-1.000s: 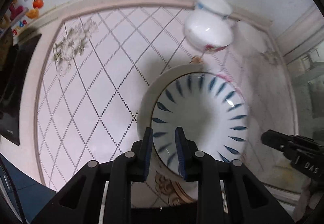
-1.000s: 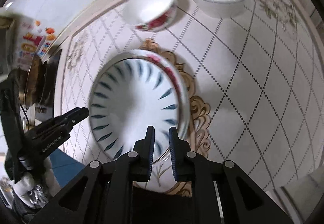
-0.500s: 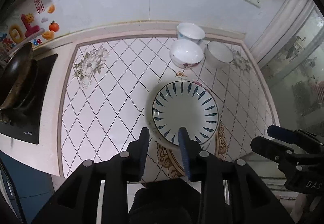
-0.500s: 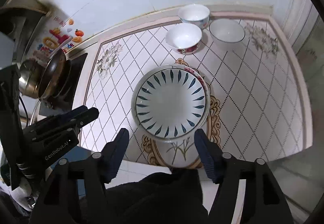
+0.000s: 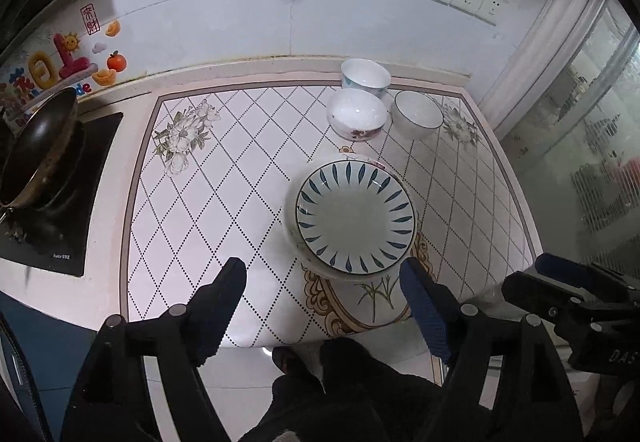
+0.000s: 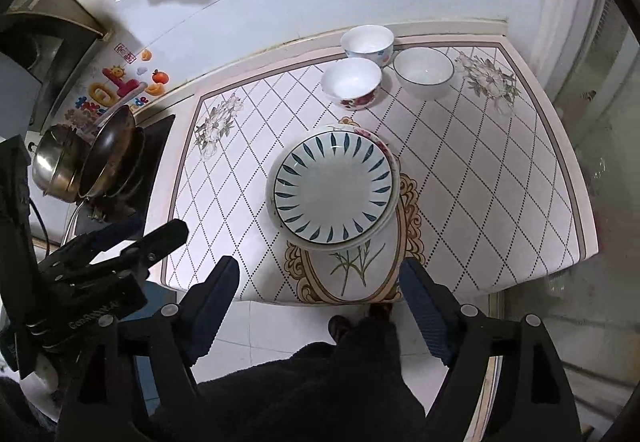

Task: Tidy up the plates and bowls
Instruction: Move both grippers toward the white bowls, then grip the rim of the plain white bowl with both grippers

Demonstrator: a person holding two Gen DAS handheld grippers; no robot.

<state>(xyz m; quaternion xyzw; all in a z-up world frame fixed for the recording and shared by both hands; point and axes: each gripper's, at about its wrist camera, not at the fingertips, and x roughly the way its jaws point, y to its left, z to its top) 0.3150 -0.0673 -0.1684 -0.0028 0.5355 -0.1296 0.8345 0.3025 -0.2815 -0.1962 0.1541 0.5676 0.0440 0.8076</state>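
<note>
The left gripper (image 5: 323, 282) stands wide open with nothing between its blue-padded fingers (image 5: 425, 306), held high above the near edge of the counter (image 5: 224, 178) and touching none of the dishes. The right gripper (image 6: 319, 280) is spread just as wide and is equally empty, also raised over the counter's front edge.

Beyond both claws, the blue-leaf plate (image 5: 355, 219) sits stacked on a larger plate (image 5: 289, 214) whose rim peeks out around it. Behind the stack, well apart from it, three bowls cluster near the wall: a red-flowered bowl (image 5: 357, 114) in front, a blue-patterned bowl (image 5: 365, 76) just behind it, and a plain white bowl (image 5: 418, 113) to its right.

The right wrist view shows red flowers on the lower plate's rim (image 6: 374, 138), which the left wrist view barely catches, and a steel pot (image 6: 52, 168) beside the dark wok (image 6: 110, 154) on the stove. The left wrist view shows only the wok (image 5: 38, 146), but takes in what looks like a glass door (image 5: 596, 146) at the right, too blurred to be certain.
</note>
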